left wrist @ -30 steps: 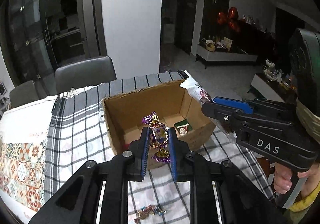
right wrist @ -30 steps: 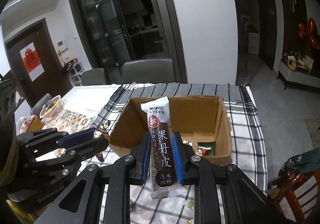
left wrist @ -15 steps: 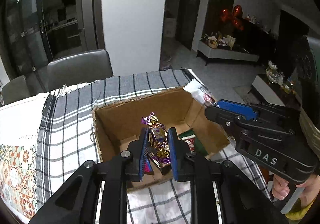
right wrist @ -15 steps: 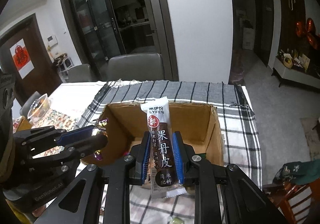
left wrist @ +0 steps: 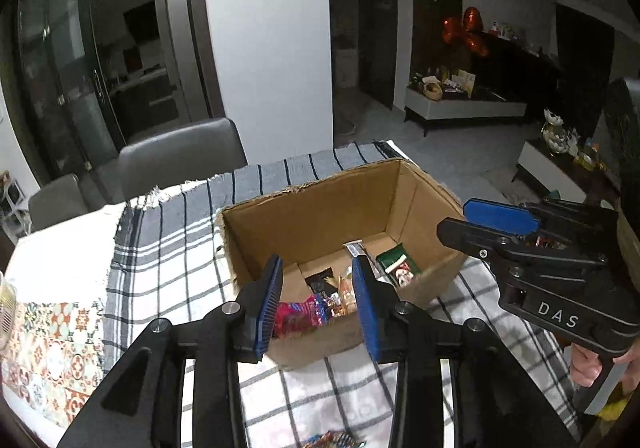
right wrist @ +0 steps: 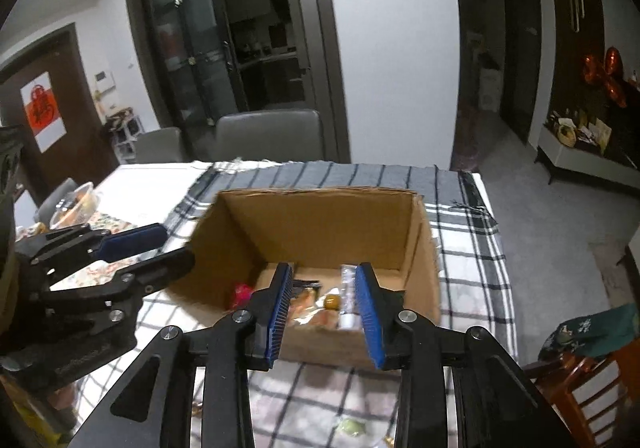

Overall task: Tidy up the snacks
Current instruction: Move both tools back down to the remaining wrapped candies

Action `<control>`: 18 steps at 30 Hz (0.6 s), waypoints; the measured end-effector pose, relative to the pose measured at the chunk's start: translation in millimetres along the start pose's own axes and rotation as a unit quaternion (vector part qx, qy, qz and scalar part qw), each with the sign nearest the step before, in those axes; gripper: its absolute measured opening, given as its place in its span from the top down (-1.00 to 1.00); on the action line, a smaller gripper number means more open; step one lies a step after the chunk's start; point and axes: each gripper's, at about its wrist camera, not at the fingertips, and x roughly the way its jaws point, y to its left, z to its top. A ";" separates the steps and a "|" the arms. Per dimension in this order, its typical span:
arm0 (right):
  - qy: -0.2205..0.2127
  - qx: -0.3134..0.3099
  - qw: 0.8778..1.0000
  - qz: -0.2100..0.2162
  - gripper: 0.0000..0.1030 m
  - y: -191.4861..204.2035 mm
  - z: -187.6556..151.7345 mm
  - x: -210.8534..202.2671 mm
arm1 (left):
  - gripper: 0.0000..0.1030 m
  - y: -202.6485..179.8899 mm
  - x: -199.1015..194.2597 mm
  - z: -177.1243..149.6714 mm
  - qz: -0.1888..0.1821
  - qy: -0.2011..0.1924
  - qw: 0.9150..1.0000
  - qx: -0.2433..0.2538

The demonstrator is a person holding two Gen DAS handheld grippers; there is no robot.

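Two grippers hover at the near rim of an open cardboard box [left wrist: 320,216] on the checked tabletop [left wrist: 168,256]. Left gripper [left wrist: 316,300] and right gripper [right wrist: 324,300] both have fingers spread, pinching nothing, likely for dropping snacks. Wrapped snacks [left wrist: 304,312] lie inside; a stray sweet [right wrist: 352,426] sits at six o'clock.
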 end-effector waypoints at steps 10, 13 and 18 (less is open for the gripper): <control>-0.006 -0.025 0.999 0.035 0.34 41.0 -29.2 -31.1 | 0.27 4.2 -49.0 -30.7 0.017 -0.018 1.000 0.008; -0.003 -0.030 0.998 0.046 0.34 51.4 -38.0 -36.4 | 0.27 4.9 -60.4 -43.2 0.022 -0.018 1.000 0.013; 0.001 -0.038 0.997 0.062 0.34 67.3 -53.2 -42.3 | 0.27 7.8 -72.6 -63.3 0.024 -0.013 1.000 0.015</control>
